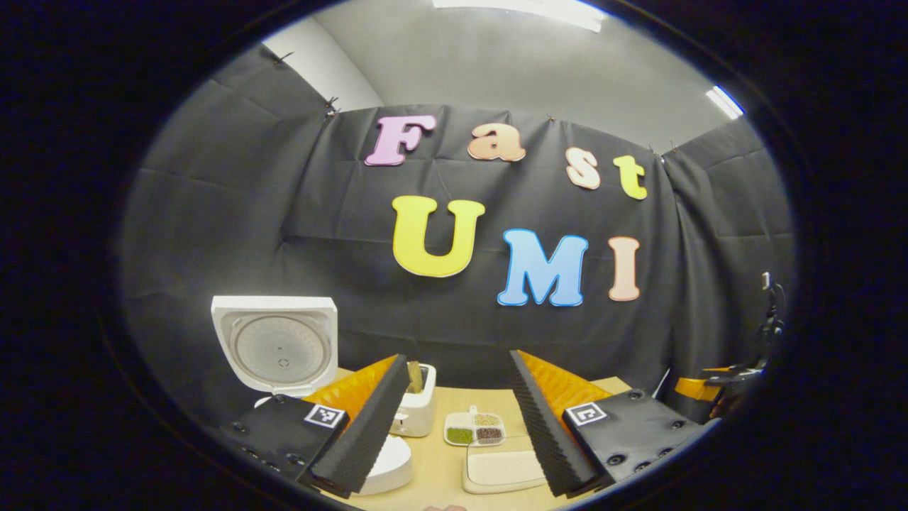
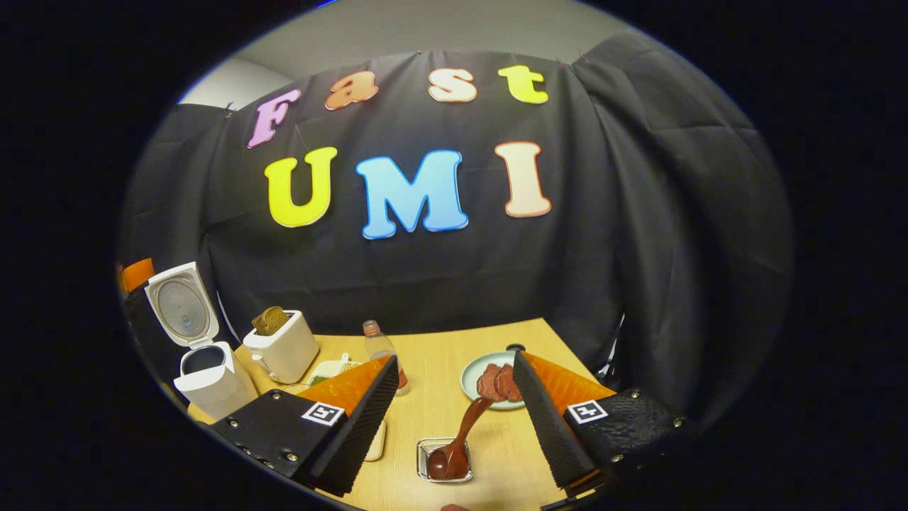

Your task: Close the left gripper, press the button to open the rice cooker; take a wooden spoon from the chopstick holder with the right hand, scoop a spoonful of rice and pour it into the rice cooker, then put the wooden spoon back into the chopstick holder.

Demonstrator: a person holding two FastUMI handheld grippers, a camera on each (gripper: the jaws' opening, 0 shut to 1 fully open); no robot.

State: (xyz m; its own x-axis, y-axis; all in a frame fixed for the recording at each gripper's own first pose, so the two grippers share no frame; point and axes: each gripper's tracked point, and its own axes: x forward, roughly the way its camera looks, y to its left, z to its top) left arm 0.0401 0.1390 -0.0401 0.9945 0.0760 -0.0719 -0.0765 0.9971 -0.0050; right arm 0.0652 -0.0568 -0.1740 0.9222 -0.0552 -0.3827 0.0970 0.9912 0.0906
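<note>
Pale wood forms the table (image 2: 454, 355), set in a booth walled with black cloth under a grey ceiling. At its left end stands a white rice cooker (image 2: 207, 383), lid raised upright. A toaster (image 2: 282, 351) holding bread sits beside it, then a small bottle (image 2: 379, 348) and a plate (image 2: 472, 383) of reddish food. The wooden spoon (image 2: 457, 440) rests bowl-down in a small clear dish (image 2: 424, 458) (between the right gripper's (image 2: 454, 419) fingers, untouched). Both grippers hover with fingers spread apart; the left gripper (image 1: 454, 419) faces the cooker's open lid.

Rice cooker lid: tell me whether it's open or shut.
Open. The rice cooker has its lid swung up and back, inner plate facing out and the pot's mouth exposed.
</note>
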